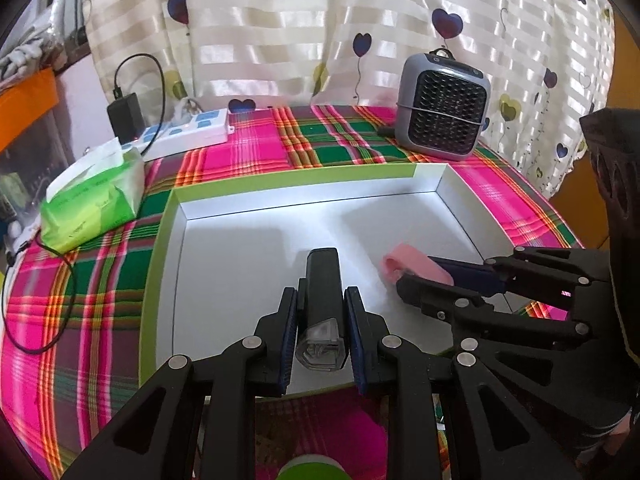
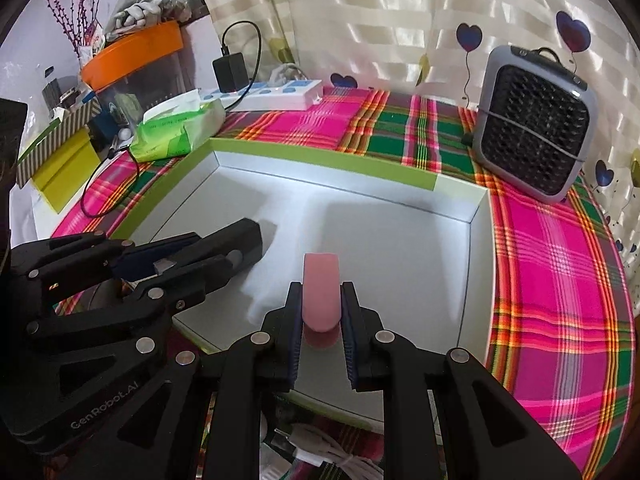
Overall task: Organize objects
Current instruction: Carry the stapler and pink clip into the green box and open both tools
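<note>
A shallow white box with a green rim [image 1: 288,174] lies open on the plaid table; it also shows in the right wrist view [image 2: 320,160]. My left gripper [image 1: 322,300] is shut on a black torch-like device [image 1: 322,280] with a clear lens end, held just above the box floor; the right wrist view shows that device [image 2: 246,242] at the left. My right gripper [image 2: 320,300] is shut on a pink oblong object [image 2: 320,284] over the box's near part; the left wrist view shows it [image 1: 408,262] to the right of the black device.
A grey mini fan [image 1: 444,110] stands behind the box at the right. A green tissue pack [image 1: 94,200], a white power strip [image 1: 188,134] with a black adapter [image 1: 126,116] and a black cable lie at the left. Shelves with clutter [image 2: 100,80] stand beyond the table's left edge.
</note>
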{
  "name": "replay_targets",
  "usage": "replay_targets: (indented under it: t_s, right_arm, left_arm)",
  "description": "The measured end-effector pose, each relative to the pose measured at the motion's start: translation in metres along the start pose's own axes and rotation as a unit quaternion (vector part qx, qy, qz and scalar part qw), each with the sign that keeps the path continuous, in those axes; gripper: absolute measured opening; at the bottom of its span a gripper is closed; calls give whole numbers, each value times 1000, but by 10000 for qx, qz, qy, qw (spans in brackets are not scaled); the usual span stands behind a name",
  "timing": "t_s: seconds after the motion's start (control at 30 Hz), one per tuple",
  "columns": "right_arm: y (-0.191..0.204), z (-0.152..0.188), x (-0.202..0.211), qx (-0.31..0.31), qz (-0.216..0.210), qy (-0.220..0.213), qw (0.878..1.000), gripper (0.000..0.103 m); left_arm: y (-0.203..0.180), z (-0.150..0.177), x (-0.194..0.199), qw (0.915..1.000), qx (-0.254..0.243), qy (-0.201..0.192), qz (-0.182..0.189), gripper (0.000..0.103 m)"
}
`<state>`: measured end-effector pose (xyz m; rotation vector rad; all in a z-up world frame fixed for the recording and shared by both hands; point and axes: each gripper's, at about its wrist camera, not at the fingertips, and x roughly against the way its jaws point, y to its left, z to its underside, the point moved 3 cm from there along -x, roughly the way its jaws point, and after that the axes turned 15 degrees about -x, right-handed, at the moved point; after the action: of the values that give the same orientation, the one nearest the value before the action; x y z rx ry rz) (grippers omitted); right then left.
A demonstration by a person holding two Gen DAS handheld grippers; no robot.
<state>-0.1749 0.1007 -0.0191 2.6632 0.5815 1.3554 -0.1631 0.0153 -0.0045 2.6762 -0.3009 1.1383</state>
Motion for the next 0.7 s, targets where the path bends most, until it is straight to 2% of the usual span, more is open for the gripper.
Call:
replay_targets:
  t_s: [0.2, 0.37, 0.5, 0.7]
  right_arm:
    - [-2, -1, -2, -86, -16, 45, 10000, 19]
    - [0, 0, 3, -11, 80, -56, 10000, 19]
    - [1, 1, 8, 19, 113, -144, 9998, 23]
    - [4, 3, 26, 17, 122, -299, 9995, 35]
  left_arm:
    - [0, -1, -7, 9998, 50, 51, 205, 22]
    - [-1, -4, -2, 9998, 42, -64, 202, 22]
    - [1, -3, 3, 9996, 124, -74, 247, 22]
    - [0, -1, 18, 9994, 204, -160, 228, 22]
